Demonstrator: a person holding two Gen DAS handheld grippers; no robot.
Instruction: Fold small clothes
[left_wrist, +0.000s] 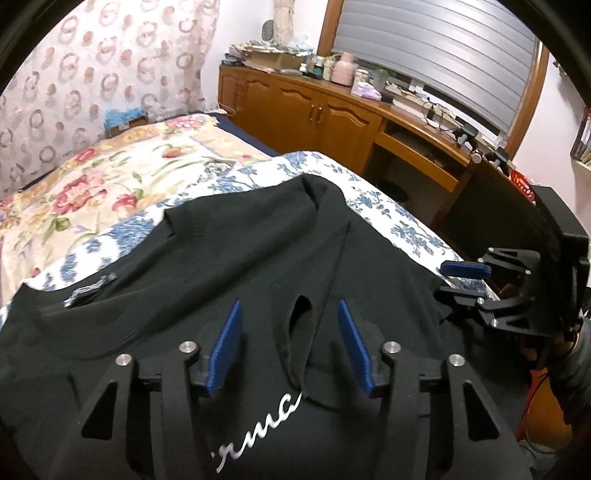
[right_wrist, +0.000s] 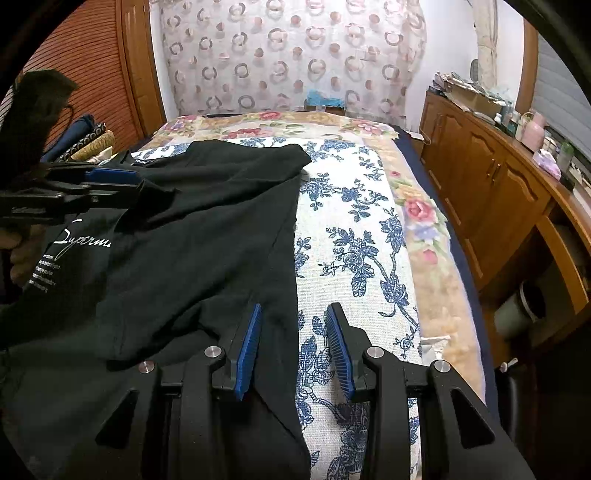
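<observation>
We're looking at a black T-shirt (right_wrist: 207, 229) lying crumpled on the blue-flowered cloth (right_wrist: 354, 236) that's covering the near part of the bed (right_wrist: 436, 291); white script lettering (right_wrist: 86, 238) is showing on the shirt's front, and the neck label (left_wrist: 88, 290) is sitting toward the left in the left wrist view. Our left gripper (left_wrist: 291, 345) is hovering over the shirt w/ a raised fold of fabric running up between its blue fingers (left_wrist: 225, 347); fingers are standing apart, not pressing the cloth, so released. Our right gripper (right_wrist: 293, 345) is straddling the shirt's right edge: its left finger is over black fabric, its right finger over the flowered cloth, w/ a clear gap, nothing clamped. A wooden cabinet (right_wrist: 480, 184) w/ clutter on top is running along the right of the bed, and a circle-patterned curtain (right_wrist: 295, 55) is hanging behind it.
</observation>
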